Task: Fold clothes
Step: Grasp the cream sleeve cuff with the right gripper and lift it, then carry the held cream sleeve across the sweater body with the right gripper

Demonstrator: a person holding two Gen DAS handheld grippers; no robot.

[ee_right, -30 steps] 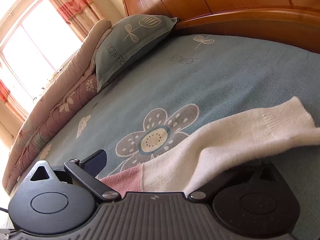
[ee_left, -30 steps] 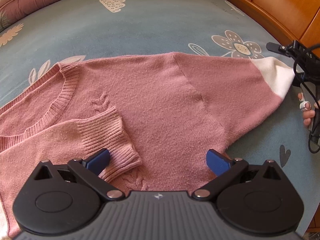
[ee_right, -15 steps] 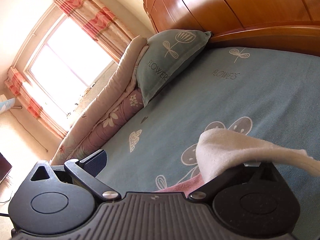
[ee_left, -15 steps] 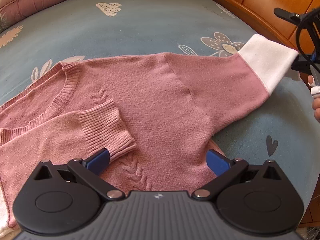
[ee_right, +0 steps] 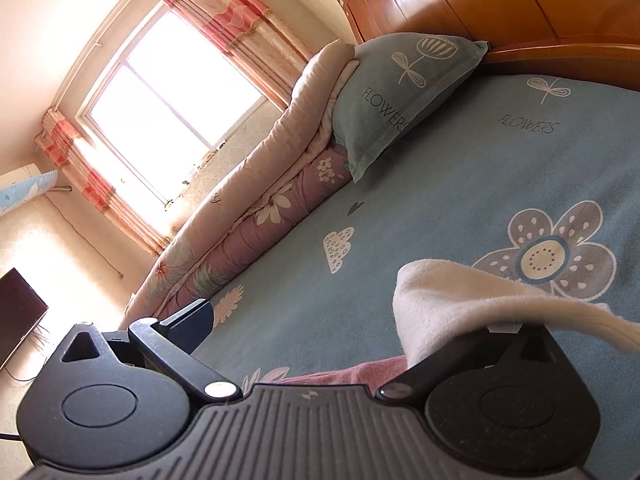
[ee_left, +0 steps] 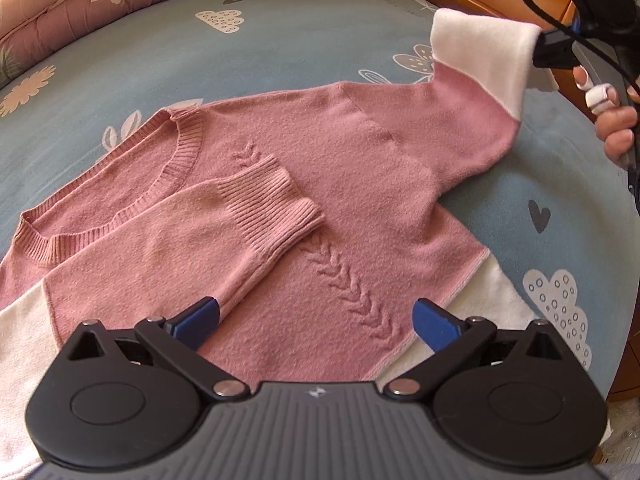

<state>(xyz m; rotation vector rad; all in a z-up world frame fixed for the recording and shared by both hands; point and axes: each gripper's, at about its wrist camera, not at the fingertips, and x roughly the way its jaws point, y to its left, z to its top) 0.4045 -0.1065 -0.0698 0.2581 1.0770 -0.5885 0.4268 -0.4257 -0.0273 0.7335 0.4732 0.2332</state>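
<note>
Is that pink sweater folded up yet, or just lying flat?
Partly folded. One sleeve lies across the pink sweater; the white-cuffed sleeve is lifted off the bed by the right tongs.

Both wrist views low over bed (ee_left: 320, 60)

"FLOWERS" stood on the pillow (ee_right: 400, 96) and on the bedsheet (ee_right: 527, 123), both beyond the fingers.
</note>
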